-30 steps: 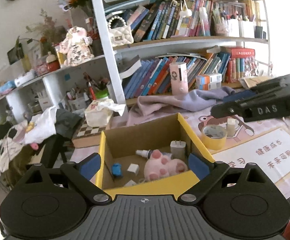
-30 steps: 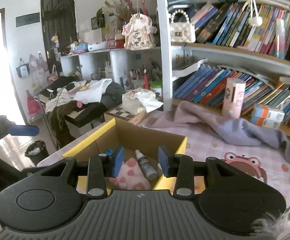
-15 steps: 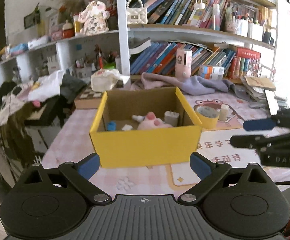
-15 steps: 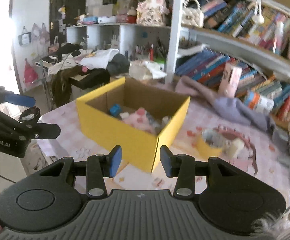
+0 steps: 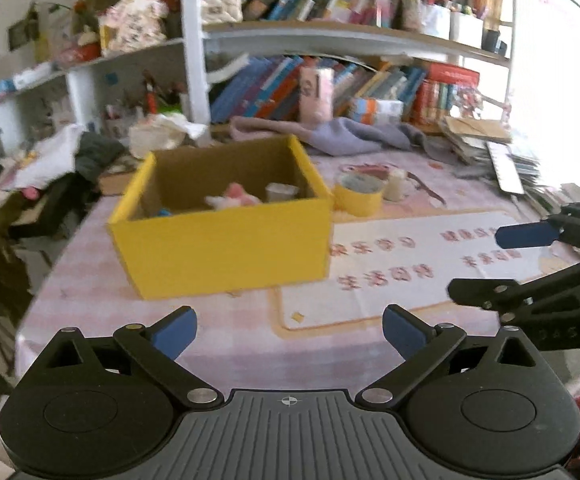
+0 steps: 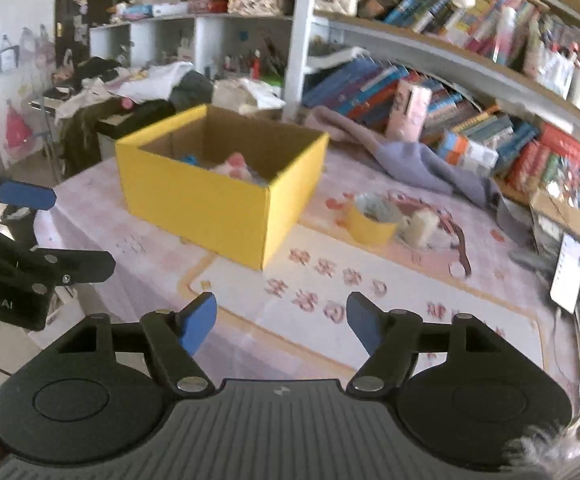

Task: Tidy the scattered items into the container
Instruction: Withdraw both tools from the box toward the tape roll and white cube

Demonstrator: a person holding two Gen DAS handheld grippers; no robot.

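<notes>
Both tools spread, holding nothing
Left tool (image 5: 290,330) and right tool (image 6: 282,322) hover over the surface (image 6: 409,300); the yellow box (image 5: 226,244) holds a pink plush toy (image 5: 234,196), tape roll (image 5: 357,199) just beside it.

the yellow box (image 5: 226,244) wall is hiding most of the pink plush (image 5: 232,196) ahead of the left gripper (image 5: 290,330); motion blur is smearing the mat lettering (image 5: 389,276).

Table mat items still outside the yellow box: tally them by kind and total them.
Yellow tape roll: 1
Small cream bottle: 1
Pink strap: 1
Total: 3, all right of the yellow box. Both sets of jaws are open and empty.
</notes>
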